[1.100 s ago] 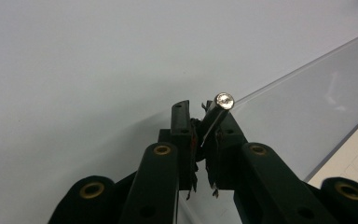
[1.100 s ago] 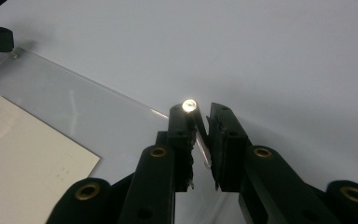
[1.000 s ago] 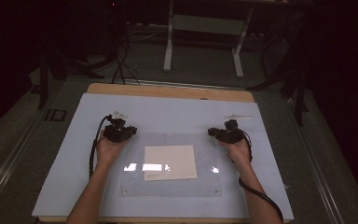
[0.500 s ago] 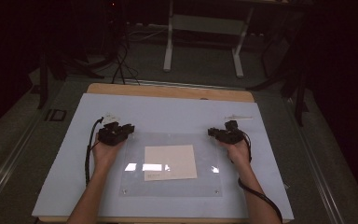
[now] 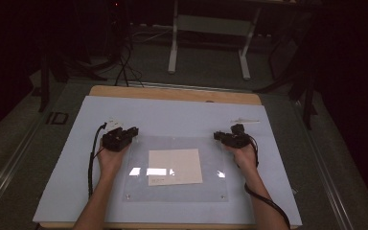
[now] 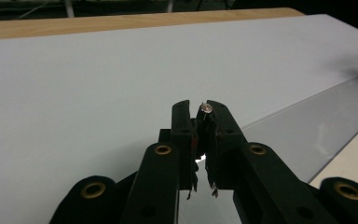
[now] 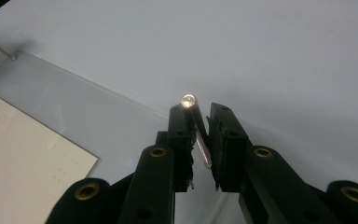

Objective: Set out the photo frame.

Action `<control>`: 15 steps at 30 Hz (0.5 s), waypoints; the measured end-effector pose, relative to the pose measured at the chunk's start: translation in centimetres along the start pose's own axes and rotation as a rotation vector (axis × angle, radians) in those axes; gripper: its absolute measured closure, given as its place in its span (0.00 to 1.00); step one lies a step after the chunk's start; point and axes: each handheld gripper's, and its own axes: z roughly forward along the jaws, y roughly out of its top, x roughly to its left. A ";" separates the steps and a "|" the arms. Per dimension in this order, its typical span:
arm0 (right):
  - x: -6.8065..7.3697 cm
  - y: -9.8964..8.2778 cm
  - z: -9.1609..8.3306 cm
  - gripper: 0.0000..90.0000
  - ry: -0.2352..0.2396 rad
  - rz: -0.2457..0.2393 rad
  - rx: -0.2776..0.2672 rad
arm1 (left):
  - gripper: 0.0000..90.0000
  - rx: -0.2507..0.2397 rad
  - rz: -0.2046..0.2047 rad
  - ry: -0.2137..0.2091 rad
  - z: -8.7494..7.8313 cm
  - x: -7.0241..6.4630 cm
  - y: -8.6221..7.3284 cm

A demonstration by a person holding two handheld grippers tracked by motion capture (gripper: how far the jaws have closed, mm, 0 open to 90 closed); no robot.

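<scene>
A clear plastic plate [image 5: 211, 187] lies on the pale blue mat [image 5: 172, 115] with a cream paper sheet [image 5: 175, 166] under it. My left gripper [image 5: 132, 131] sits at the plate's far left corner and is shut on a small metal screw [image 6: 206, 108], whose head pokes out at the jaw tips [image 6: 198, 109]. At the far right corner, my right gripper [image 5: 219, 136] holds a metal pin with a round head [image 7: 188, 99]. Its shaft runs down between the nearly shut jaws [image 7: 200, 112]. The plate's edge [image 7: 98, 91] passes just ahead of these jaws.
The mat covers a wooden table [image 5: 172, 93]. A small pale object [image 5: 244, 120] lies on the mat beyond my right gripper. Another pin [image 7: 0, 46] stands at the plate's corner in the right gripper view. Beyond the table are a dark floor, cables and a stand [image 5: 208, 24].
My left gripper has drifted slightly left and toward the person, turning its jaws toward the plate's corner. The right gripper has barely moved.
</scene>
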 end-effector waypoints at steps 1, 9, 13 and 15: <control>0.1 0.0 -0.1 0.87 -0.005 -0.006 -0.003 | 0.92 0.000 -0.001 0.000 0.0 0.0 0.0; 1.2 -0.1 -1.2 0.86 -0.094 -0.106 -0.080 | 0.92 -0.009 -0.015 -0.010 0.0 0.2 -0.1; 1.4 -0.2 -1.1 0.92 -0.096 -0.118 -0.094 | 0.92 -0.015 -0.029 -0.016 0.0 0.3 -0.2; 1.4 -0.3 -1.1 0.93 -0.091 -0.116 -0.098 | 0.92 -0.015 -0.032 -0.018 0.1 0.3 -0.2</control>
